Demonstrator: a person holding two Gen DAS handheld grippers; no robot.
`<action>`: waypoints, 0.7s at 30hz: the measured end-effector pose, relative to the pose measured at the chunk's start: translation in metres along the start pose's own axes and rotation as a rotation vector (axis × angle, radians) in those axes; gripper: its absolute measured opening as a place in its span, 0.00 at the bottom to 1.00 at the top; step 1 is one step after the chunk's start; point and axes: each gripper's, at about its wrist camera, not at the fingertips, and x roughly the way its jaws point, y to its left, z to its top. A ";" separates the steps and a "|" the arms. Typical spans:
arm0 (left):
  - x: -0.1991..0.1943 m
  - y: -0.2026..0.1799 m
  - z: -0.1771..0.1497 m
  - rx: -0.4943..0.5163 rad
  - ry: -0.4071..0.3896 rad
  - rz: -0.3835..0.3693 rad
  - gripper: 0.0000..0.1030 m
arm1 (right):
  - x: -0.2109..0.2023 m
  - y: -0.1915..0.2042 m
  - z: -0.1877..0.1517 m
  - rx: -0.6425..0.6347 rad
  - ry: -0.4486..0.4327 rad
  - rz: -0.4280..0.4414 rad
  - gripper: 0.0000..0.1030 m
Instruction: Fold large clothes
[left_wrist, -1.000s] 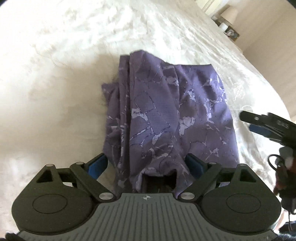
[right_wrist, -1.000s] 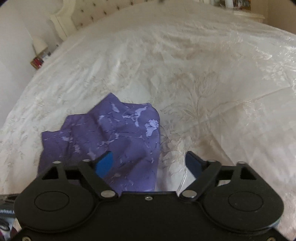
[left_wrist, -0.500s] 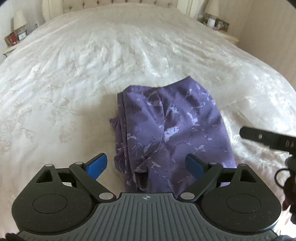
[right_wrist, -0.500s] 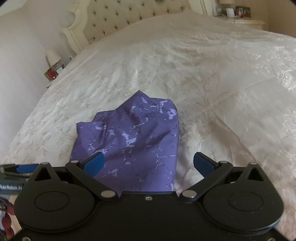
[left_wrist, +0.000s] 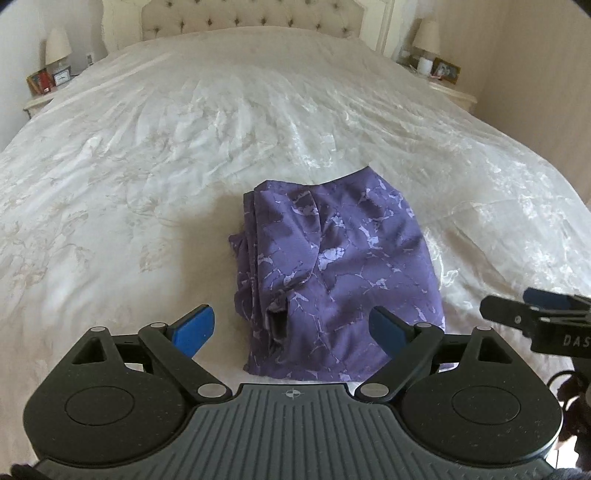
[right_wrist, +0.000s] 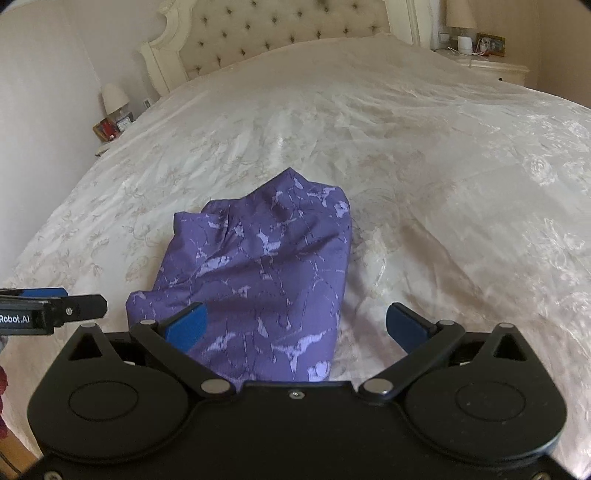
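The garment's (left_wrist: 343, 266) near edge is hidden behind the left hand-held gripper (left_wrist: 291, 328). Beside the headboard (left_wrist: 251, 18), the framed photos (left_wrist: 447, 70) are too small to make out.

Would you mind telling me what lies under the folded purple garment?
The purple garment rests directly on the white bedspread, which shows all around it. Whether anything is tucked beneath or between its folded layers cannot be seen; the cloth covers that.

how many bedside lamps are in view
2. One cream-shaded bedside lamp stands on the nightstand left of the tufted headboard; the other cream-shaded lamp stands on the nightstand to its right. None seems hidden.
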 end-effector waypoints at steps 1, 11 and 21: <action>-0.003 0.000 -0.001 -0.003 -0.008 0.009 0.88 | -0.003 0.001 -0.002 -0.003 -0.003 -0.005 1.00; -0.020 -0.001 -0.008 -0.009 -0.043 0.058 0.88 | -0.029 0.019 -0.012 -0.048 -0.017 -0.035 1.00; -0.030 -0.003 -0.023 0.023 -0.033 0.150 0.88 | -0.038 0.031 -0.020 -0.078 -0.011 -0.060 1.00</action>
